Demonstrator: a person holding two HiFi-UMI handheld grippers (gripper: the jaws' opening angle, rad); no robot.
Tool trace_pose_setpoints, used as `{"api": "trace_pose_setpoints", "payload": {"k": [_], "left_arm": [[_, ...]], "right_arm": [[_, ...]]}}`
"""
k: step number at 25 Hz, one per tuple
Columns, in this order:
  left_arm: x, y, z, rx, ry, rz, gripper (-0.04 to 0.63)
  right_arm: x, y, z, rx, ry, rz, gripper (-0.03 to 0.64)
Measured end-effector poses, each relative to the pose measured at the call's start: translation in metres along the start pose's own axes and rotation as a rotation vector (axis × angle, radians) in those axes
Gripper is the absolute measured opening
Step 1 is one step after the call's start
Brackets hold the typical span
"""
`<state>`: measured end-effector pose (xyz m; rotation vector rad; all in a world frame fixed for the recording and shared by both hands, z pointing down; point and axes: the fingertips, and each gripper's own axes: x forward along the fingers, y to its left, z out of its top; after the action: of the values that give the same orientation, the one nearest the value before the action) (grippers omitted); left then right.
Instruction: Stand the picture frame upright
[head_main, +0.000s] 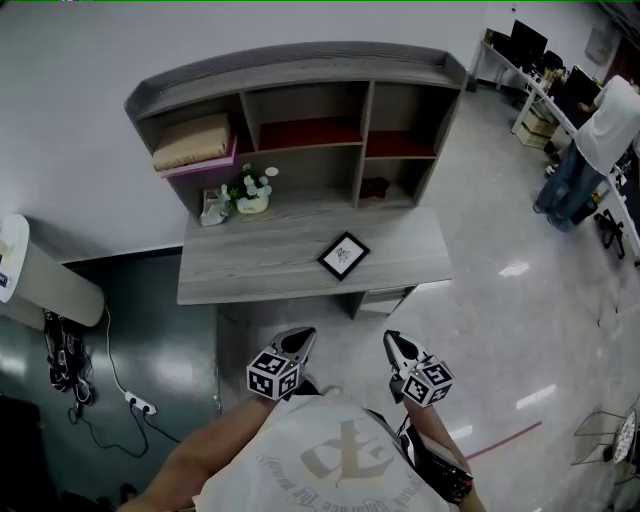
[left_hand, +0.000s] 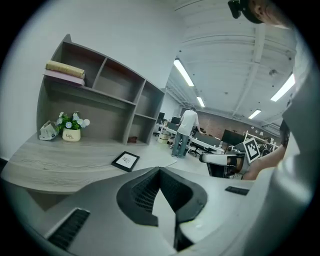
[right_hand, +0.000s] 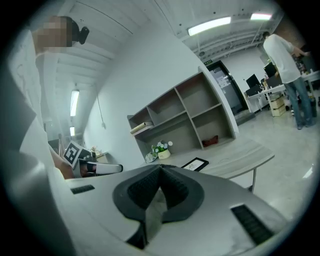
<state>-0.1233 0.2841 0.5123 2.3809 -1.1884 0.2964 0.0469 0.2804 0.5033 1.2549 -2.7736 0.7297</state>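
While both my grippers hang off the front edge of the desktop, the picture frame lies flat on it ahead of them, roughly between the lines the two point along and well apart from either. My left gripper has its jaws pressed together with nothing between them. My right gripper is the same, closed and empty.

The frame is a thin black border round a white mat with a small dark print in the middle (too small to read). It lies face up, turned cornerwise so one corner points at the front edge. It sits toward the right end of the desktop, nearer the front edge than the back.

Along the back edge stands a grey shelf unit with open compartments. Near the back left corner is a small pot of white flowers, with a little carton just beside it. A folded tan cloth fills the upper left compartment, and something dark red sits in the lower right one. Only floor and bare desktop lie between my jaws and the frame. Far to the right a person stands at other tables.
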Motion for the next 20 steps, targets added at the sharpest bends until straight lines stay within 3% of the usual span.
{"api": "trace_pose_setpoints", "payload": {"k": [8,20], "left_arm": [[-0.008,0.003,-0.017,-0.031,0.029,0.030,0.014],[-0.007,0.013,-0.005,-0.015,0.020,0.039,0.014]], "right_arm": [[0.002,-0.005,-0.010,0.033,0.001,-0.017,0.005],[0.015,-0.007,-0.012,0.078,-0.012,-0.011,0.005]]}}
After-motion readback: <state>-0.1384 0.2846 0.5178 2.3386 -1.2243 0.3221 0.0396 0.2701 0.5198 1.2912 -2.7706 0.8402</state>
